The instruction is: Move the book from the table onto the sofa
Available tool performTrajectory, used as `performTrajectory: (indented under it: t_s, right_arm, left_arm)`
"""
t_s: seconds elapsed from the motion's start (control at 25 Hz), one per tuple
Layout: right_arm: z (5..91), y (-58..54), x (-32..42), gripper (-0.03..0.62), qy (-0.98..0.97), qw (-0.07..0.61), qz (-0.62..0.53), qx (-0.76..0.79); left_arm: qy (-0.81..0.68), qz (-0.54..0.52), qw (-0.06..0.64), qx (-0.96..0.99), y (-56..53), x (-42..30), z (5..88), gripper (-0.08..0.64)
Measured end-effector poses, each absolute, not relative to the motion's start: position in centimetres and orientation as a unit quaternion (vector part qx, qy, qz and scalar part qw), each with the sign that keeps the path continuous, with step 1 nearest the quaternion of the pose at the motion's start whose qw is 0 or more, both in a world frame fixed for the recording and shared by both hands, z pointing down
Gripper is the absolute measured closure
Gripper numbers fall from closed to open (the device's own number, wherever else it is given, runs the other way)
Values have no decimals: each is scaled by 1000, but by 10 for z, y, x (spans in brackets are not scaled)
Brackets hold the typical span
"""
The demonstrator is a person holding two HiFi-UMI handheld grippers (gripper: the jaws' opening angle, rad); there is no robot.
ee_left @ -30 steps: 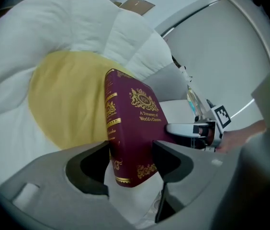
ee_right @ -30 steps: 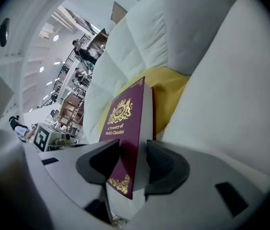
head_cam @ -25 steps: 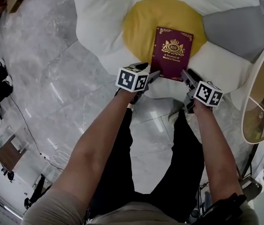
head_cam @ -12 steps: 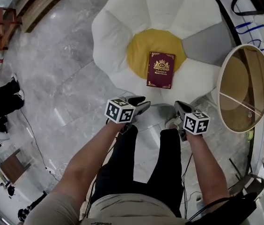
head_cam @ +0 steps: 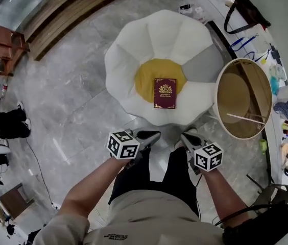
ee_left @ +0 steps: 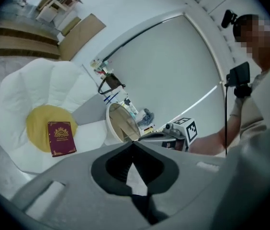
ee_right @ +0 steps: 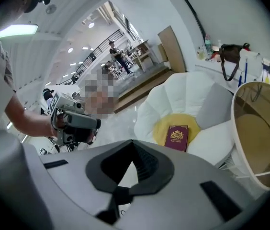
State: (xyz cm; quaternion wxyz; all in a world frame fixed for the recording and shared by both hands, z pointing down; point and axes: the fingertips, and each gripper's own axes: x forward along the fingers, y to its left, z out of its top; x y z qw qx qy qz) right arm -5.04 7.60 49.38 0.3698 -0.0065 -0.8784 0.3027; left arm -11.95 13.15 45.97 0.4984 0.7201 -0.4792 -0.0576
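**Position of the book.** The book [head_cam: 165, 93] lies flat, cover up, on the yellow centre [head_cam: 146, 79] of the white flower-shaped sofa [head_cam: 134, 50]. It sits well inside the seat, with no edge hanging over. It is not on the round table [head_cam: 219, 93] that stands just beside the sofa on your right.

**Change noted.** The picture from a second ago shows both your grippers down at the book's near edge, jaws spread either side of it. Now both stand well apart from it, drawn back over your legs. The head view takes in the whole sofa, where before it showed only the middle.

**Left gripper** [head_cam: 151, 135]. Its jaws have just been closing and now meet tip to tip. Nothing is between them.

**Right gripper** [head_cam: 185, 137]. Its fingers are pressed together as well, with nothing between them.

**Judgement.** You have let go cleanly and neither tool touches the book. With the book resting on the sofa and both tools withdrawn, the move appears complete. I see nothing left to do and nothing likely to disturb the book.
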Motion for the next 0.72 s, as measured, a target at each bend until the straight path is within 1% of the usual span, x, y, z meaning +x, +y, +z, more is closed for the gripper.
performTrajectory:
  t_s: [0.16,0.32,0.72]
  right_arm:
    - [430,88,-43,580,-891,344,297,-6]
    - [381,93,-43,580,-903,325,280,-14]
    - [309,116,-48,580,-926,303,221,-50]
  left_arm:
    - [-466,-8,468,751,147,-100,402,552]
    - [-462,9,447,766,153,-89,357,552]
    - [-454,21,413,789,172,-64,296,552]
